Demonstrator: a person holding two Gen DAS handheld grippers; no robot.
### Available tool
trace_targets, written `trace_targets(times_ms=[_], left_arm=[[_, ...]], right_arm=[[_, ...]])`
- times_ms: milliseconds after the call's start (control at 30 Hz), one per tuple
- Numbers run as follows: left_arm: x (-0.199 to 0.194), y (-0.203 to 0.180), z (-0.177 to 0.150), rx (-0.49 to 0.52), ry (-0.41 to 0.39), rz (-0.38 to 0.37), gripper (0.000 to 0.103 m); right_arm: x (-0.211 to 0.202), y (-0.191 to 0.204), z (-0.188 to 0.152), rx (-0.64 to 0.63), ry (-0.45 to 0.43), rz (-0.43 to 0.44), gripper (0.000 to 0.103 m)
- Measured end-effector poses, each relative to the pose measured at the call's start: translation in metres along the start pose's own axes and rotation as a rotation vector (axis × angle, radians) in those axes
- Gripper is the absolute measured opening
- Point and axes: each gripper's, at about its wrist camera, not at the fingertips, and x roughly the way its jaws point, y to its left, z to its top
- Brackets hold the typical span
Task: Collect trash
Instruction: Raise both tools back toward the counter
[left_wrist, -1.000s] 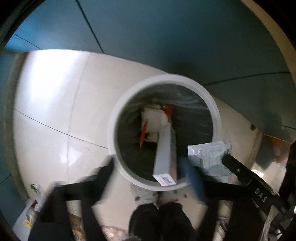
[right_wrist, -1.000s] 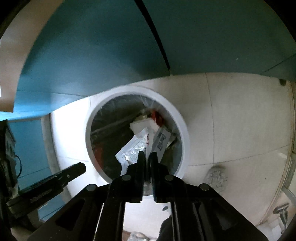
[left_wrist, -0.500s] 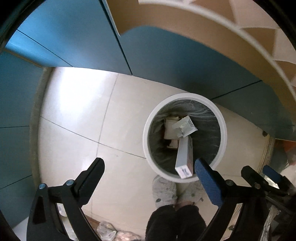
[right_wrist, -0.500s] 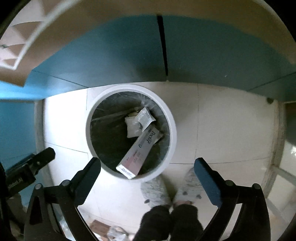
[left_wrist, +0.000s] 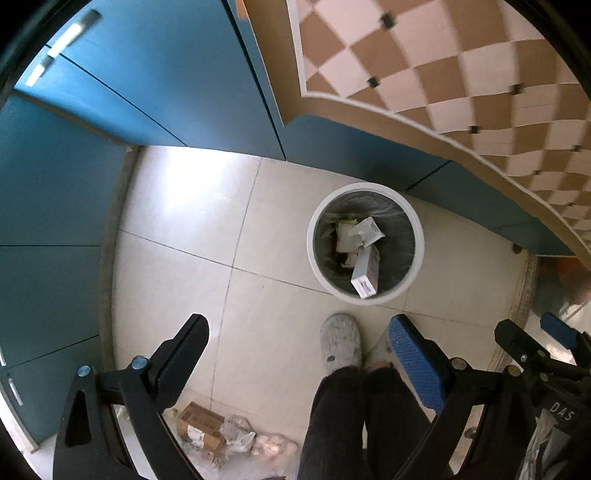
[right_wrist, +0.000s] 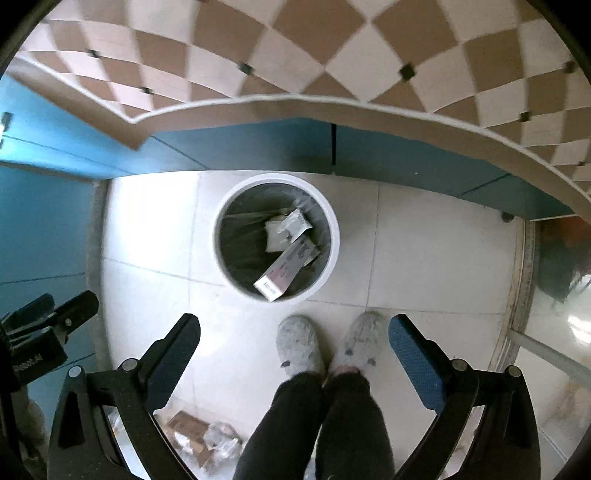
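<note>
both hand-held grippers point down at the floor, the left hand-held gripper (left_wrist: 295, 343) and right hand-held gripper (right_wrist: 293, 334) spread wide with nothing between their fingers. the trash, a long carton (right_wrist: 286, 267) and a wrapper (right_wrist: 291, 223), lies inside the white bin (right_wrist: 334, 236) near grey slippers (right_wrist: 299, 349).

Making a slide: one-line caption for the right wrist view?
Open right gripper above a white round bin holding a long white carton.

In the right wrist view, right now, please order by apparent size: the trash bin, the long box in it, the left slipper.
1. trash bin, clearly largest.
2. left slipper and long box: they look alike in size, and the slipper is nearer the camera, so I do not rank them.
</note>
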Motion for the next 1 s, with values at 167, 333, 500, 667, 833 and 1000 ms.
trace_targets(times_ms=[167,333,500,667,833,1000], left_arm=[[-0.060,-0.003,-0.019,0.021,-0.028,-0.010,0.100],[-0.123,-0.003,-0.035,0.041,-0.078,-0.014,0.100],[-0.177,0.000,-0.048,0.048,-0.108,-0.034,0.100],[-0.230,-0.007,-0.048,0.071,-0.185,-0.046,0.100],[-0.280,-0.023,-0.016,0.096,-0.300,-0.057,0.100],[-0.311,-0.045,0.034,0.097,-0.375,-0.068,0.100]], right_arm=[[-0.069,0.011,-0.020,-0.030,-0.026,0.006,0.103],[-0.139,0.015,-0.039,-0.020,-0.050,0.017,0.103],[-0.209,0.019,-0.057,-0.003,-0.077,0.024,0.103],[-0.276,0.025,-0.069,-0.009,-0.118,0.060,0.103],[-0.330,0.016,-0.062,0.033,-0.182,0.123,0.103],[-0.369,-0.014,-0.025,0.124,-0.268,0.165,0.103]])
